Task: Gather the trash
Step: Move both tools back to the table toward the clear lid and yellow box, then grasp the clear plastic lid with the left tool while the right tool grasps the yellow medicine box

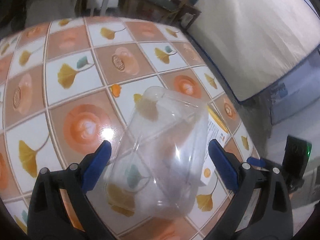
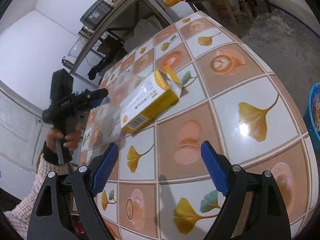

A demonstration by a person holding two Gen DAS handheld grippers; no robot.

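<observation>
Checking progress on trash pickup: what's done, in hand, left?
Done: nothing visibly collected; whether the blue bin at the table edge holds task trash cannot be told.
In hand: left tongs are open around the clear plastic container, not visibly clamped. Right tongs are open and empty.
Left: the container and the yellow carton beside it, both on the tiled table.

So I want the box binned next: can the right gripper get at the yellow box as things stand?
Probably yes: the right gripper is open, with only bare table between it and the yellow box. The clear container sits beside it.
</observation>
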